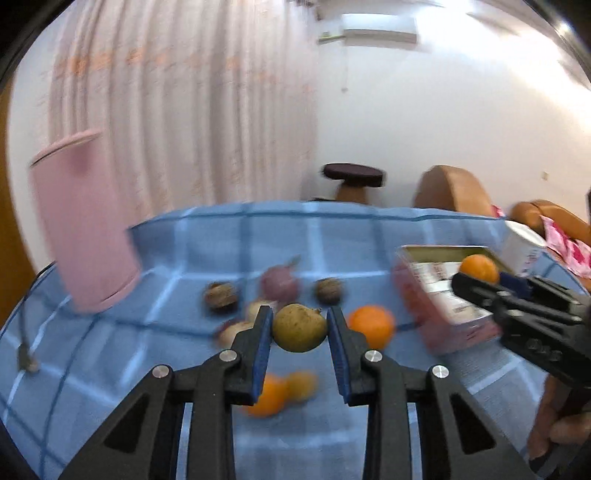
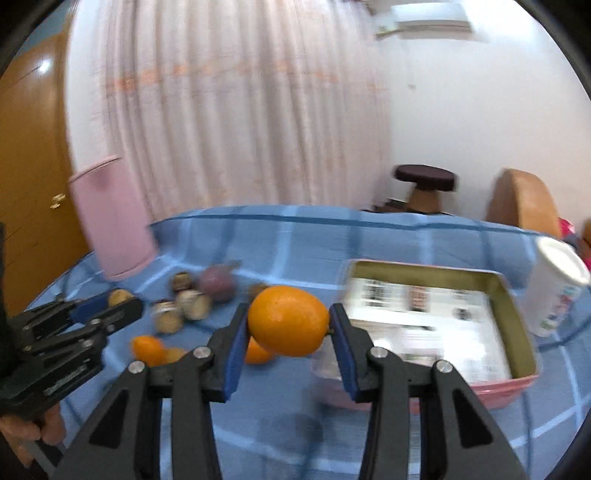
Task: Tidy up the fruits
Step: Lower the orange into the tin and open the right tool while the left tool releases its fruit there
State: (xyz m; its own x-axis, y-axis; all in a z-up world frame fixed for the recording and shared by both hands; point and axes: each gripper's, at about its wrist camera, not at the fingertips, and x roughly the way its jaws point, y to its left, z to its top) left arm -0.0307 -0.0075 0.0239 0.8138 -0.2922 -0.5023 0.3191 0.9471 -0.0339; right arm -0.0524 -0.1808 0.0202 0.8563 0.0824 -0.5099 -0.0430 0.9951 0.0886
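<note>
Left gripper (image 1: 300, 325): blue-padded fingers pinch a green-brown fruit (image 1: 299, 327) between them, held above the blue checked cloth (image 1: 207, 240); in the right wrist view this gripper (image 2: 110, 306) shows at the left edge with a small tan fruit between its tips
Right gripper (image 2: 288, 325): its fingers clamp an orange (image 2: 288, 320) on both sides, lifted off the cloth and just left of the pink tray (image 2: 517, 384); in the left wrist view the same gripper (image 1: 480, 284) reaches in from the right with the orange at its tip over the tray
Near fruit: two blurred oranges (image 1: 269, 395) lie on the cloth below the left gripper; one more orange (image 1: 371, 325) lies just right of the held green-brown fruit
Middle fruit: pale round fruits (image 2: 192, 303) sit close together, with a purple fruit (image 1: 279, 282) and two dark brown round ones (image 1: 221, 295) behind them
Tray: pink outside, lined with printed paper, resting on the cloth on the right
Cup: white cup (image 2: 557, 288) stands just right of the tray
Pink bin: tall pink container (image 1: 81, 221) at the far left of the table
Background: pale curtain (image 2: 229, 110), dark round stool (image 2: 424, 181), tan chair (image 2: 524, 203), wooden door (image 2: 33, 166), white wall unit (image 1: 380, 31); much is blurred
</note>
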